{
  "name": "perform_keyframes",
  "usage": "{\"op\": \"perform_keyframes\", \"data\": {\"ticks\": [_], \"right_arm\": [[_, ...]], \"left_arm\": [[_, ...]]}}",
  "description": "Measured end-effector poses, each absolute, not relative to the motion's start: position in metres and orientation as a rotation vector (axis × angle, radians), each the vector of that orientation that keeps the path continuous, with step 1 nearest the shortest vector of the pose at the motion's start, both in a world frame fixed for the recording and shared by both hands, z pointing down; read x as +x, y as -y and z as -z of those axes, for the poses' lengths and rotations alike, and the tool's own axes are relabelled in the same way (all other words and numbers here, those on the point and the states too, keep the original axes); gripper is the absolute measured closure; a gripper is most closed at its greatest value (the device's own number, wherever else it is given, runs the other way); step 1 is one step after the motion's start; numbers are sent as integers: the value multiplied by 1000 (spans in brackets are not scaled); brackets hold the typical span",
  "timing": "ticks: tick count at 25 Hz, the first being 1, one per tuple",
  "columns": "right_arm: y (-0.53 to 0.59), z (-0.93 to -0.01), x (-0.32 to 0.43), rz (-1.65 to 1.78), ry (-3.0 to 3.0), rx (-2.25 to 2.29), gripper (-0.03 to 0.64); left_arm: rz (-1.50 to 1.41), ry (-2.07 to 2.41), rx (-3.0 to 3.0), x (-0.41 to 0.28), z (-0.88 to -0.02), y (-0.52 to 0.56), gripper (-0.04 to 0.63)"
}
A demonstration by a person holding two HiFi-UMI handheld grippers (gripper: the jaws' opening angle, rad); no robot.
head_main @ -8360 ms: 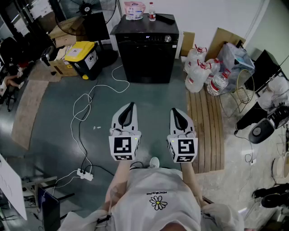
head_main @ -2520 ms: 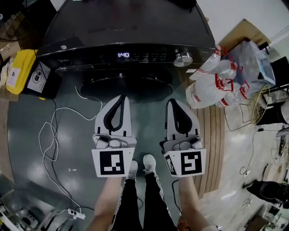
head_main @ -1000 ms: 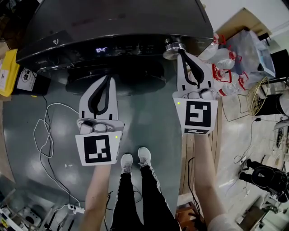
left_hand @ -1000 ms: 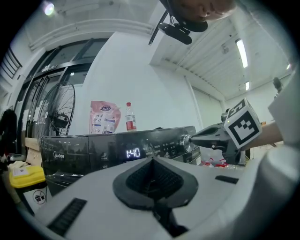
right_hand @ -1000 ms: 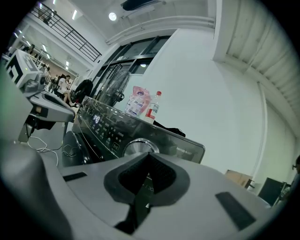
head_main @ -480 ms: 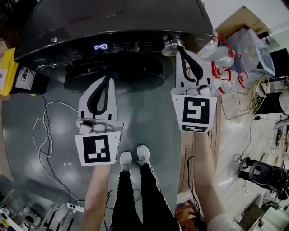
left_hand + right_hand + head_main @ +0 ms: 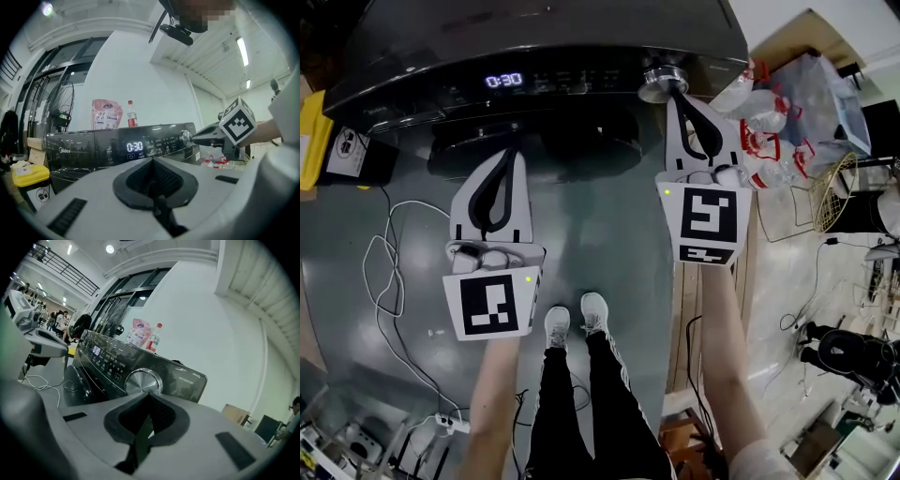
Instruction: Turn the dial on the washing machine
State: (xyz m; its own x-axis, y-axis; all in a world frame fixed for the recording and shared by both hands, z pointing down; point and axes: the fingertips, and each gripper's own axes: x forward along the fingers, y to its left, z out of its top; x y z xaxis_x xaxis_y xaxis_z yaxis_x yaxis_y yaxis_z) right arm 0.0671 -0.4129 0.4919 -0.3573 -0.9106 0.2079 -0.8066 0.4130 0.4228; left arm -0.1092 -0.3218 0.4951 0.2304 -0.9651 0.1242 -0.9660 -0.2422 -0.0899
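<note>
The black washing machine fills the top of the head view; its display reads 0:30. The silver dial sits at the panel's right end. My right gripper is shut, its tips touching the dial's rim with nothing between them. In the right gripper view the dial shows just past the closed tips. My left gripper is shut and holds nothing, hanging in front of the round door. The left gripper view shows the display, the dial and the right gripper against it.
Large water bottles and a plastic bag stand right of the machine. A wooden pallet lies along the floor at right. White cable and a power strip lie at left. A detergent bag and a bottle stand on the machine.
The display has gone from 1:40 to 0:30. The right gripper has stayed at the dial since a second ago. The left gripper has drifted slightly left and down.
</note>
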Motion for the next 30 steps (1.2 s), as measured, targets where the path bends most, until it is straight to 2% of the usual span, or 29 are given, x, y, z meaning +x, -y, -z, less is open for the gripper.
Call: {"op": "perform_keyframes", "data": {"ticks": [30], "right_arm": [[413,-500,65,262,2270,1471,615]], "left_arm": [[-253,1944,2419,-122,-506,312,597]]}}
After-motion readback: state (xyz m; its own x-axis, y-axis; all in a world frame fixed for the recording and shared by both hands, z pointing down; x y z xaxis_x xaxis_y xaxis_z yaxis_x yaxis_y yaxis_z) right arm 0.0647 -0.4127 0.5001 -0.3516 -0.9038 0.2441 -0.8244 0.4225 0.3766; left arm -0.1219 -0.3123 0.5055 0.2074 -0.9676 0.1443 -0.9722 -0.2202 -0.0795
